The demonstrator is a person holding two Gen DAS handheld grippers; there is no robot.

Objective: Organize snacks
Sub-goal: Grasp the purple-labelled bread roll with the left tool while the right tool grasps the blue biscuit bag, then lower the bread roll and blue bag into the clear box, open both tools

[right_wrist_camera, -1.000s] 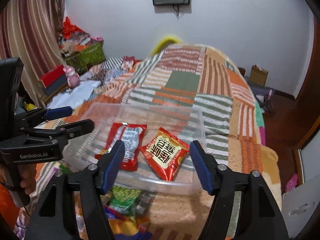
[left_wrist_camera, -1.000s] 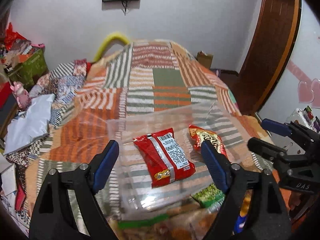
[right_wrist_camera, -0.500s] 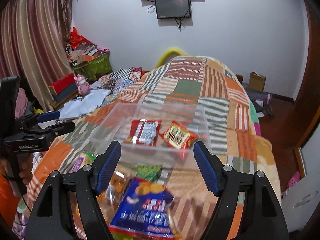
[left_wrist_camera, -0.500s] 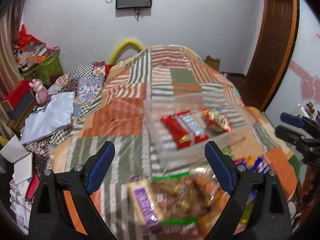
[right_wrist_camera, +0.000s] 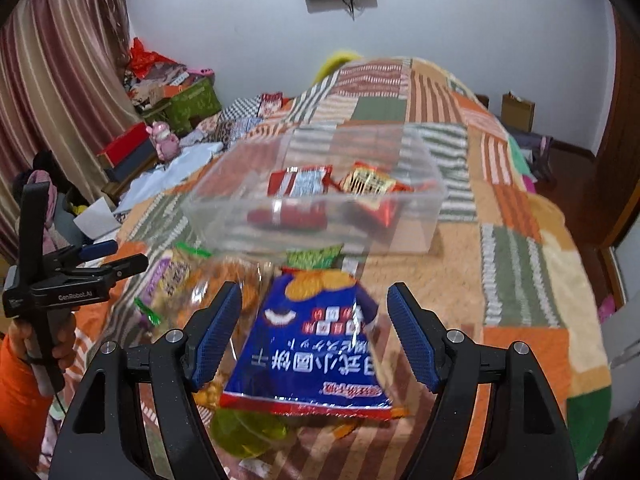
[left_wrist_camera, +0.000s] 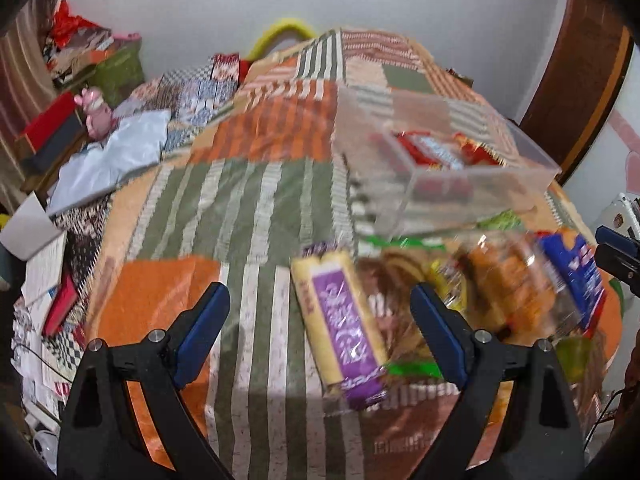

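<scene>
Two grippers, left (left_wrist_camera: pixel 318 332) and right (right_wrist_camera: pixel 314 334), have pulled back from the bin (right_wrist_camera: pixel 430 216) at 12 o'clock, jaws widening and empty, now hovering over the purple pack (left_wrist_camera: pixel 340 332) and blue bag (right_wrist_camera: pixel 308 352) for the next picks.

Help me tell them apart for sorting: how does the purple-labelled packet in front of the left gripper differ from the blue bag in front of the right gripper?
The purple-labelled packet is a narrow, long bar shape; the blue bag is broad and flat. The packet's label is purple on pale yellow; the bag is blue with a red bottom edge and white characters. Both lie outside the clear bin, unheld, each between open jaws.
</scene>
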